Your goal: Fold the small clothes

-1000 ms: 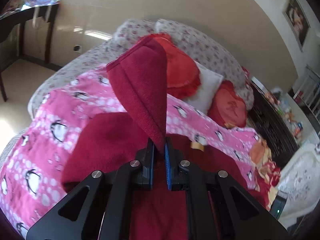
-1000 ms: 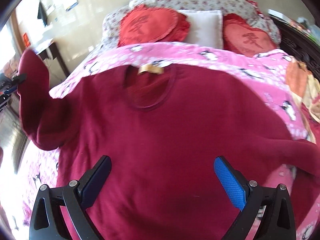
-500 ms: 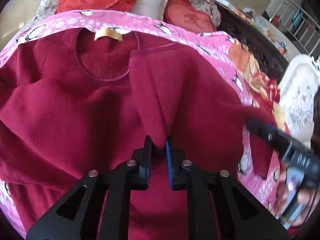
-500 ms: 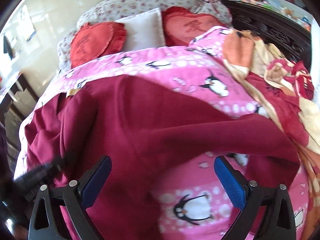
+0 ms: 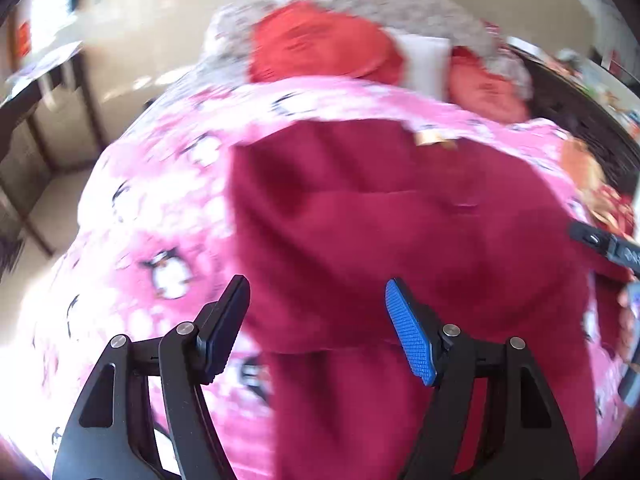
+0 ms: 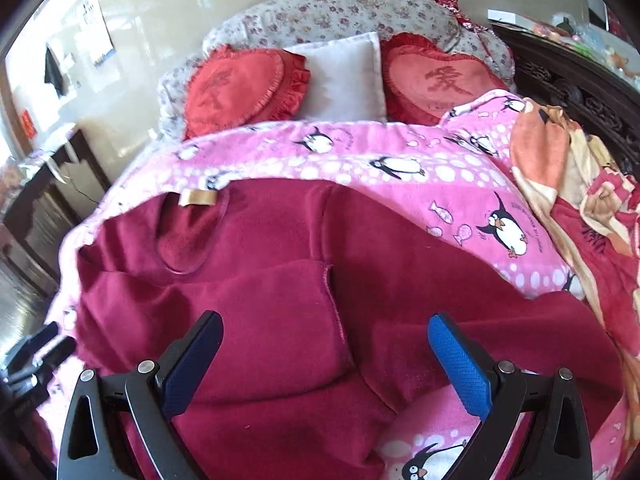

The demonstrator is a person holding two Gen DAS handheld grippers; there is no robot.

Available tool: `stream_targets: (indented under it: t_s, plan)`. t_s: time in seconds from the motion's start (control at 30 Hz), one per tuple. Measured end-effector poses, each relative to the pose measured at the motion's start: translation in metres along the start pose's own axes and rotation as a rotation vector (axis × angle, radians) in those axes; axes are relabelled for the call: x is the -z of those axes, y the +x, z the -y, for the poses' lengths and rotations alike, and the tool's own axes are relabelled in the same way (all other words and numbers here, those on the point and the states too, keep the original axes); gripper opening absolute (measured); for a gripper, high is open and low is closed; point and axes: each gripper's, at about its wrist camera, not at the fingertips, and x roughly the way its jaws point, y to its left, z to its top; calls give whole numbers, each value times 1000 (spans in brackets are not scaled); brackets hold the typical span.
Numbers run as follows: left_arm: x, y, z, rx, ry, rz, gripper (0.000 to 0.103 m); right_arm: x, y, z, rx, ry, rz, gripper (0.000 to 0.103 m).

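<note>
Lying face up on the pink penguin blanket [image 6: 400, 152] of the bed, the dark red fleece sweater [image 6: 256, 240] had its tan neck label [image 6: 198, 197] toward the heart-shaped red cushions [image 6: 240, 88], and one sleeve was laid across the chest just below that label, its hemmed cuff [image 6: 332, 300] ending near the middle of the body. The left claw [image 5: 316, 324] had just been opening; its jaws stood apart over the sweater's folded side, well below the label, with nothing pinched between them. The right claw [image 6: 326, 356] was also spread wide and empty, hovering just below the cuff. The fabric looked thick, soft and limp, light enough for one claw, and fuzzy rather than slippery, so it probably would sag and drape wherever it was lifted and cling a little to the fleecy blanket. A good hold seemed to be a hemmed edge, where the layers are firmest: the other sleeve's cuff, which ran off to the right of the label, was the likely next grasp.
</note>
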Motion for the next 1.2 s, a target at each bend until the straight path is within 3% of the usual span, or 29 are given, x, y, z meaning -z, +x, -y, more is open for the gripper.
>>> stream_targets:
  t_s: [0.03,0.1,0.13,0.17,0.27,0.37,0.43,0.53,0.6,0.63,0.67,0.73,0.83,0.97,1.1,1.2]
  plan:
    - [1,5,-6,-9,-27,-10,71,0,5,-1,9,-11,4,100]
    - [1,14,-16,-33,-65,-28,71,-2,18,-1,-9,-44,4,75]
    - [2,18,-19,-47,-72,-33,71,-4,25,-3,-11,-70,-20,43]
    - [2,22,-22,-63,-76,-39,71,-6,31,-5,-9,-93,-35,19]
    - [4,30,-29,-81,-84,-48,71,-7,19,-5,-32,-115,12,5]
    - [8,34,-34,-92,-95,-51,71,-10,-5,3,-22,-113,93,5]
    - [6,39,-33,-93,-100,-62,71,-12,-2,10,8,-90,102,5]
    - [1,34,-28,-100,-102,-52,71,-7,24,25,22,-30,11,6]
    - [-7,26,-24,-101,-96,-9,71,-4,26,31,-14,-17,-24,8]
    - [-11,21,-22,-102,-92,16,71,-2,18,36,-31,3,-7,15]
    - [-16,20,-20,-102,-88,28,71,1,8,41,-30,21,19,29]
    - [-25,25,-17,-108,-84,28,71,3,-6,49,-21,47,62,43]
    - [-37,45,-16,-123,-99,0,71,6,-13,48,-74,49,62,43]
    - [-36,82,-19,-145,-121,-109,71,9,3,31,-51,-1,31,43]
    - [-34,80,-24,-119,-167,-110,73,14,29,25,2,-29,-20,43]
    - [-34,68,-21,-130,-139,-109,73,15,17,31,-43,-12,-26,43]
